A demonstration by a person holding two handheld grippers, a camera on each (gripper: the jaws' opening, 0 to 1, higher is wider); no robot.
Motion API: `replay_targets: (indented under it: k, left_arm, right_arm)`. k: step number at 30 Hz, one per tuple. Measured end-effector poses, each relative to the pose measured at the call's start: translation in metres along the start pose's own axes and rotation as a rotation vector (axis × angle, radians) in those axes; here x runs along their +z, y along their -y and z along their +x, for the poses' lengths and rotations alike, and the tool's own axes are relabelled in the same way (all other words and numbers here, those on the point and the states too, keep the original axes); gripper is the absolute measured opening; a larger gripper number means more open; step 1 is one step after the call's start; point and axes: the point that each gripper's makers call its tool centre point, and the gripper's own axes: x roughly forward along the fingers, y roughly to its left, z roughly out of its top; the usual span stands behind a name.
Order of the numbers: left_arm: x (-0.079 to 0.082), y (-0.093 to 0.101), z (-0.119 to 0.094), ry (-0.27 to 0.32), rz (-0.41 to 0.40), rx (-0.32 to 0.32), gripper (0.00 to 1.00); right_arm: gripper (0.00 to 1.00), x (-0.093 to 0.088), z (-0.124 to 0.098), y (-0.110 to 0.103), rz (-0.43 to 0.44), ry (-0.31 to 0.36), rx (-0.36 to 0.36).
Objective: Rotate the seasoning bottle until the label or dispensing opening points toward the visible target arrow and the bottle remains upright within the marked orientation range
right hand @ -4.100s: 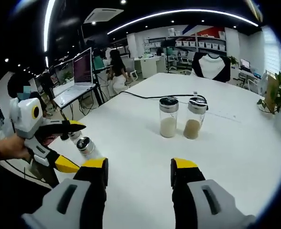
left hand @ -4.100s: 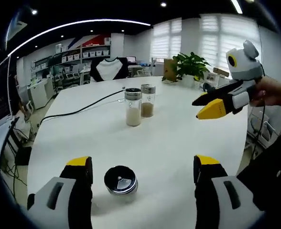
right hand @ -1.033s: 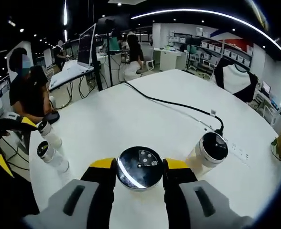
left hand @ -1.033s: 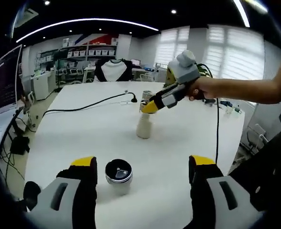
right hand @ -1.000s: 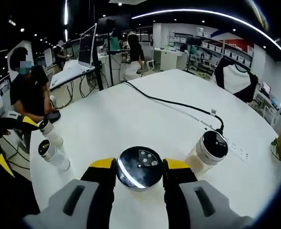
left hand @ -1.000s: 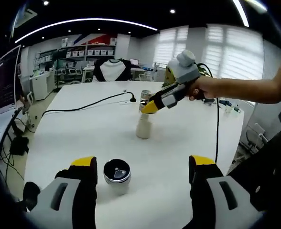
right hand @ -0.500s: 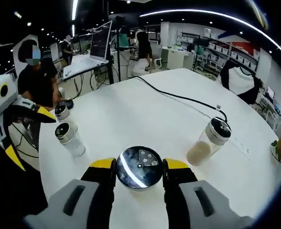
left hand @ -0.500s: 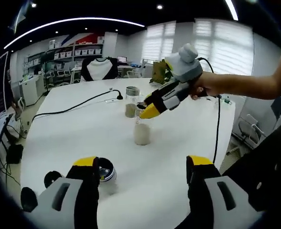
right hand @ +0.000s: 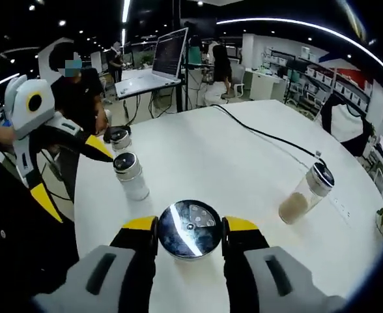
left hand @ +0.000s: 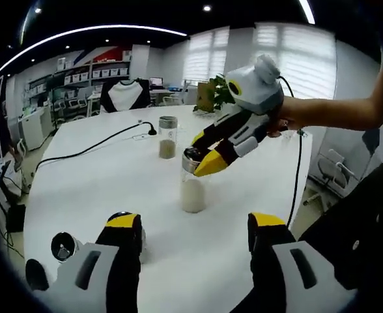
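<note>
A clear seasoning bottle (left hand: 193,189) with pale powder stands upright on the white table (left hand: 100,176). My right gripper (left hand: 208,158) comes in from the right, shut on the bottle's silver cap. In the right gripper view I look straight down on that cap (right hand: 190,236), held between the jaws of my right gripper (right hand: 190,225), with the shaker holes on the far side. My left gripper (left hand: 195,225) stands open, nearer than the bottle, nothing between its jaws. The left gripper (right hand: 77,179) also shows at the left in the right gripper view, beside two small bottles.
A bottle of brown seasoning (left hand: 167,137) (right hand: 303,193) stands farther back by a black cable (left hand: 87,150). Two small silver-capped bottles (right hand: 131,175) (right hand: 118,138) stand near the table edge by a person (right hand: 74,91). One small bottle (left hand: 62,246) sits beside my left jaw.
The right gripper has brought the pale bottle away from the brown one and closer to the left gripper. The small bottles now lie left of the left jaw.
</note>
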Motion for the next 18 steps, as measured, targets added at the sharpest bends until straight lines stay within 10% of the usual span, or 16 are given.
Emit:
replay_targets:
  k: [18]
  left_arm:
    - [-0.008, 0.023, 0.029, -0.050, 0.119, -0.135, 0.59]
  right_arm:
    - [0.36, -0.010, -0.009, -0.076, -0.294, -0.042, 0.310]
